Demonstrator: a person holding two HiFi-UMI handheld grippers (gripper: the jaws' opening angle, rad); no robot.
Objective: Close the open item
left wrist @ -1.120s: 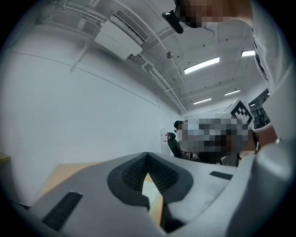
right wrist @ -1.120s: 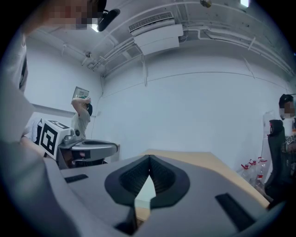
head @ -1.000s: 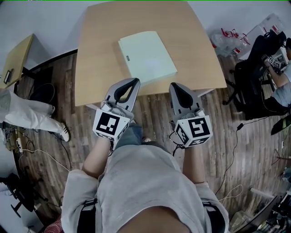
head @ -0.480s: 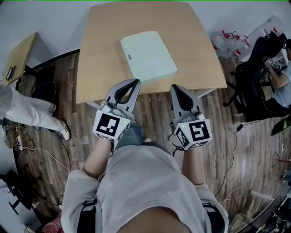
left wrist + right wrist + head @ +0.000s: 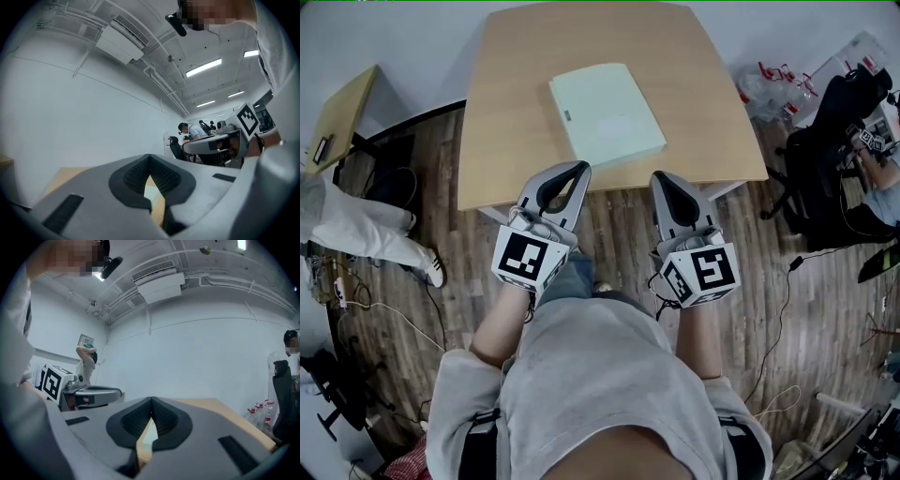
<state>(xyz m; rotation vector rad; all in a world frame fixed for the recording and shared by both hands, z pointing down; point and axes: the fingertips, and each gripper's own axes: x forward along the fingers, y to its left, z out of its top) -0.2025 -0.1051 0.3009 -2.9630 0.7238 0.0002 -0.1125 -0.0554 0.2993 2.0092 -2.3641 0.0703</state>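
Note:
A pale green flat box or binder [image 5: 606, 117] lies on the light wooden table [image 5: 506, 112], its lid down flat. Both grippers are held side by side just short of the table's near edge, apart from the box. My left gripper [image 5: 578, 170] is shut with nothing in it; in its own view the tips [image 5: 150, 157] meet. My right gripper [image 5: 661, 178] is shut and empty too, tips [image 5: 151, 401] together. A sliver of the pale green box [image 5: 149, 434] shows through the gap below the right jaws.
Wood-plank floor lies all round the table. A smaller desk [image 5: 333, 122] and a standing person [image 5: 356, 234] are at the left. At the right are office chairs [image 5: 825, 169], a seated person, bottles [image 5: 778, 80] and cables on the floor.
Hardly anything: the head view shifted slightly, so the table and box sit a little further right. Both grippers kept their places and stayed shut.

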